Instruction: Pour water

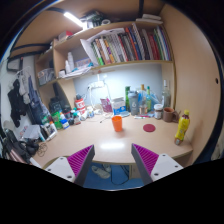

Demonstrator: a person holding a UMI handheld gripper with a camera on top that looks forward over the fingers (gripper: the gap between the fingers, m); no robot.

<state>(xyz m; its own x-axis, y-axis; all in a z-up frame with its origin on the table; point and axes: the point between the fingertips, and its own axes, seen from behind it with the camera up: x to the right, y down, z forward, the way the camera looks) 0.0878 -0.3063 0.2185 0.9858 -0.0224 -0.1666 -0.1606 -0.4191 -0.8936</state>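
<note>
The small orange plastic cup (117, 123) stands upright near the middle of the pale wooden desk (95, 138), well beyond the fingers and roughly on the line between them. Off to its right, near the desk's edge, stands a yellow bottle with a dark cap (182, 127); a flat red round object (148, 128), perhaps a lid or coaster, lies between cup and bottle. Behind the cup a row of assorted bottles and jars (138, 103) lines the wall, and above them a wooden shelf of books (130, 46) runs across. Clutter fills the desk's left side.

The hand-held gripper (113, 160) has its two pink-padded fingers spread wide with nothing between them. I judge the task is at its very start: the approach, with no vessel taken up. Which vessel holds the water cannot be told; the yellow bottle seems likely. The next move calls for advancing to it, straddling its body, and closing squarely
</note>
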